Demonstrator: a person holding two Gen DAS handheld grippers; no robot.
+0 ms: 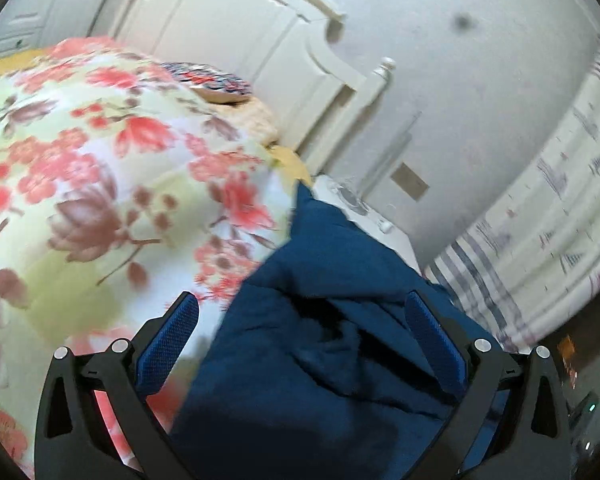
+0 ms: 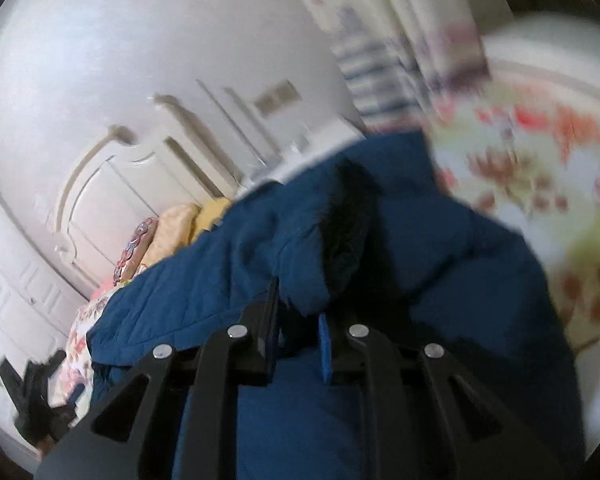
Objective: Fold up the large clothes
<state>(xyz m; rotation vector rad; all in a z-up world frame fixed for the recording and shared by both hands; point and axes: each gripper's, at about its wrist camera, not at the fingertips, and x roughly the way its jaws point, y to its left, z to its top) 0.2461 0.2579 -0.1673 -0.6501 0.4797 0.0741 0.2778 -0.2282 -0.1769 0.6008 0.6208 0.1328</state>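
A large dark blue quilted garment (image 1: 320,340) lies bunched on a floral bedspread (image 1: 100,168). My left gripper (image 1: 300,312) is open just above the garment, its blue-padded fingers (image 1: 168,344) wide apart, with the cloth under and between them. In the right wrist view my right gripper (image 2: 300,320) is shut on a fold of the blue garment (image 2: 260,264), which is lifted and drapes around the fingers. The left gripper shows at the lower left of the right wrist view (image 2: 36,392).
A cream headboard (image 1: 240,48) and pillows (image 1: 216,84) stand at the bed's head. A white nightstand (image 1: 364,208) sits beside the bed. A striped curtain (image 1: 540,208) hangs to the right. White wardrobe doors (image 2: 8,288) stand at the left.
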